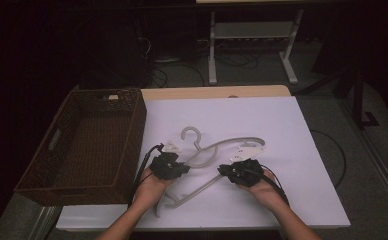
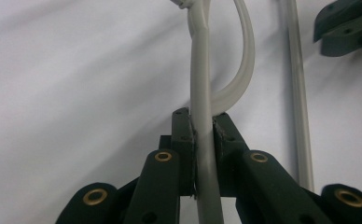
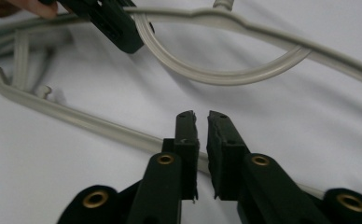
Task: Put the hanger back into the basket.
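Two grippers work one grey plastic hanger [image 1: 217,155] on a white table [image 1: 302,165]. High view: the hanger lies flat near the table's middle, hook pointing away from the person, one shoulder running down toward the near edge. The left gripper [image 1: 182,167] sits at the hanger's left shoulder and the right gripper [image 1: 224,170] beside the lower bar, the two hands flanking the piece; judged, this spreads control over both ends so that the hanger can be lifted level. A brown woven basket [image 1: 127,145] stands at the table's left edge, empty and close by, a likely destination.

Left gripper view: the jaws are clenched on a straight grey bar of the hanger [image 2: 202,140], pads pressing it from both sides, the bar running up between them. The curved inner loop [image 2: 244,65] branches off just beyond the pads, so the grip sits near a junction, where the plastic is probably stiffest.

Right gripper view: the right gripper [image 3: 201,116] has its jaws nearly together with a narrow slit between them and nothing in that slit. The lower bar [image 3: 90,123] passes beneath the jaws, apparently not grasped. The left gripper [image 3: 118,28] is seen farther off, holding the hanger's rim.
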A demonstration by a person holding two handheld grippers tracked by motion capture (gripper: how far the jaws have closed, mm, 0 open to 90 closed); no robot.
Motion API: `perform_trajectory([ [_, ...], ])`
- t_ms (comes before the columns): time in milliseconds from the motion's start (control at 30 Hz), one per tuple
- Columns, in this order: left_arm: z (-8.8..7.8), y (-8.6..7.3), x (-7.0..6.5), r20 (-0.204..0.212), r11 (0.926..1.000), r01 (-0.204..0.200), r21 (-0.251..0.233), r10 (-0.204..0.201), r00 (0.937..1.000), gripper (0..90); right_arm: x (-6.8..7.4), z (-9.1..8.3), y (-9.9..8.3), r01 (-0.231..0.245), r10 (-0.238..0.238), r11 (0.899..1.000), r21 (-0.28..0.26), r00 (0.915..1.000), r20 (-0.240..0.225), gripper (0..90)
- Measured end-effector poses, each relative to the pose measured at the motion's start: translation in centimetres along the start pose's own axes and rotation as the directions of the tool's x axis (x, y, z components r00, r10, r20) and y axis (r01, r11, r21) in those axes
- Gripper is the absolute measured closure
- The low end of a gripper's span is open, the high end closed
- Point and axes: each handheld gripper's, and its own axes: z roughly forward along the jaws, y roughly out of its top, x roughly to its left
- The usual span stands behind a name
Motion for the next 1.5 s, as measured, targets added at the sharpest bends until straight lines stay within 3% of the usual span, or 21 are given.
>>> perform_trajectory([
  [300,-0.6,0.3,0.1,0.001,0.9999,-0.004,-0.013,0.004,1.0,82.1,-0.3,-1.7,-0.1,-0.046,0.044,0.995,-0.093,0.9987,-0.023,47.2],
  [467,-1.3,0.8,0.0,0.007,0.9996,-0.011,-0.027,0.011,0.9999,82.2,-0.1,-2.8,-0.4,-0.071,0.07,0.99,-0.124,0.9975,-0.011,30.9],
  [633,-2.1,1.4,-0.3,0.013,0.9989,-0.026,-0.04,0.026,0.9996,82.2,0.1,-4.3,-0.6,-0.058,0.064,0.984,-0.169,0.9976,0.027,16.6],
  [1067,-3.3,4.0,-0.3,0.006,0.9983,-0.028,-0.051,0.028,0.9996,82.2,0.1,-7.5,-2.7,-0.072,0.087,0.968,-0.24,0.995,0.05,15.5],
  [1500,-6.5,6.7,0.5,-0.036,0.9976,-0.044,-0.054,0.042,0.9985,82.2,-0.6,-9.3,-4.1,-0.11,0.138,0.954,-0.28,0.9871,0.082,14.9],
])
